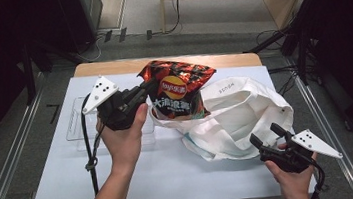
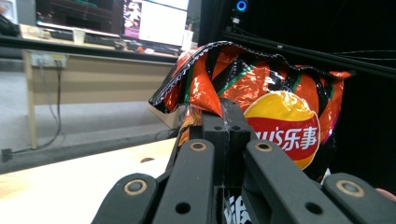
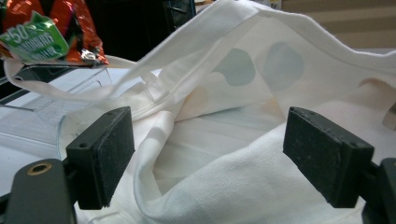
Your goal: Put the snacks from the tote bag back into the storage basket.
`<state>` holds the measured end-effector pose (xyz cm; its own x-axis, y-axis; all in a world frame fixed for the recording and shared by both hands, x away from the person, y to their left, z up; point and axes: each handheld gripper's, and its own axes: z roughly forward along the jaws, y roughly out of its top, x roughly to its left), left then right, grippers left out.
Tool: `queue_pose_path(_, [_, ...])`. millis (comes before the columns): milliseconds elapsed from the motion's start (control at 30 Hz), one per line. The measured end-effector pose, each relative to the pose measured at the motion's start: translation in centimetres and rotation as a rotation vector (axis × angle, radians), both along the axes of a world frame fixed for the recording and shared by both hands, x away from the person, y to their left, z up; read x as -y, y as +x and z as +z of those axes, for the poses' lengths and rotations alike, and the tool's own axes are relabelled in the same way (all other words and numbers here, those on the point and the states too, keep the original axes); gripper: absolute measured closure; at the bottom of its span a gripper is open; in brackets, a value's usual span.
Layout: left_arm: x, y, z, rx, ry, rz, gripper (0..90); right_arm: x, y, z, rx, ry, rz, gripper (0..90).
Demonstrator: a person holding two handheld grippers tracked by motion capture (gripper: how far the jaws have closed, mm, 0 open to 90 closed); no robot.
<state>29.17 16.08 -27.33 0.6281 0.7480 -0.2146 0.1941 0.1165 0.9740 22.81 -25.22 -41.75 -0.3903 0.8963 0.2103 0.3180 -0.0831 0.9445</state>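
An orange and black chip bag (image 1: 179, 88) is held upright over the open mouth of a white cloth tote bag (image 1: 239, 117), its lower end just inside the opening. My left gripper (image 1: 144, 88) is shut on the chip bag's left edge; in the left gripper view the jaws pinch the crimped foil of the chip bag (image 2: 261, 93). My right gripper (image 1: 265, 137) is open at the tote's near right side. In the right gripper view its pads (image 3: 102, 154) stand wide apart with white tote cloth (image 3: 224, 135) lying between them, not pinched.
A clear plastic tray (image 1: 77, 122) lies on the white table top (image 1: 173, 175) behind my left hand. The table's wooden far edge (image 1: 105, 67) borders a grey floor with cables. Metal rails run along both sides.
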Motion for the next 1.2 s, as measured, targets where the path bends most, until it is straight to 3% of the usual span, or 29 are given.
queue_pose_path(100, [-0.4, 0.0, 0.2, -0.007, -0.033, -0.012, 90.0, 0.0, 0.0, 0.0, 0.0, -0.008, -0.007, 17.4])
queue_pose_path(167, [0.0, 0.0, 0.3, -0.003, -0.029, -0.02, 90.0, -0.1, 0.0, -0.1, -0.004, -0.009, -0.007, 17.4])
queue_pose_path(500, [4.6, 1.0, -0.3, -0.022, -0.046, -0.094, 90.0, -0.4, 0.0, -0.2, -0.025, -0.01, -0.01, 18.3])
queue_pose_path(667, [5.6, 1.7, 0.0, -0.021, -0.062, -0.107, 90.0, -0.2, 0.1, -0.3, -0.025, -0.009, -0.014, 18.9])
queue_pose_path(900, [4.5, 1.9, 0.2, -0.009, -0.06, -0.076, 90.0, 0.0, 0.1, -0.2, -0.019, -0.014, -0.018, 18.9])
queue_pose_path(1200, [1.5, 2.1, 0.2, 0.0, -0.06, -0.009, 90.0, 0.0, 0.0, -0.1, -0.009, -0.024, -0.025, 18.9])
